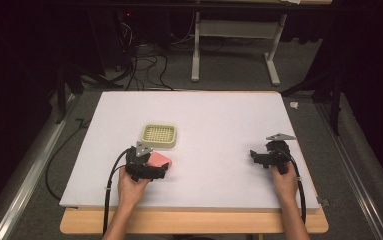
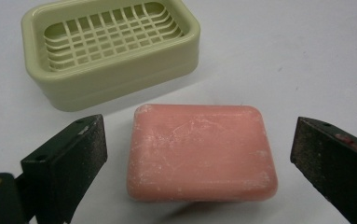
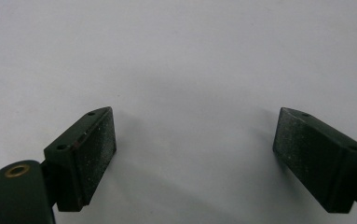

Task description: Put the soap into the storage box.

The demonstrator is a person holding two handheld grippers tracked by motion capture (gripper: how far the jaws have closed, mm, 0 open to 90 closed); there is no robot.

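Left gripper view: I see my left gripper [image 2: 199,154] spread wide, jaws flanking the pink rectangular soap bar [image 2: 200,151] without touching it. Beyond it, the pale green plastic soap dish [image 2: 111,49] sits empty. My right gripper [image 3: 195,149] gapes wide over bare white tabletop [image 3: 190,56].

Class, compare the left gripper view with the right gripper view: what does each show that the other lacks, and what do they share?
Left gripper view alone: a pink rectangular bar of soap lying between the open jaws of the left gripper, untouched, with a pale green plastic soap dish with a slatted grid beyond it. Right gripper view alone: the right gripper, jaws open with nothing between them. Both: the white table surface and two black jaws spread apart.
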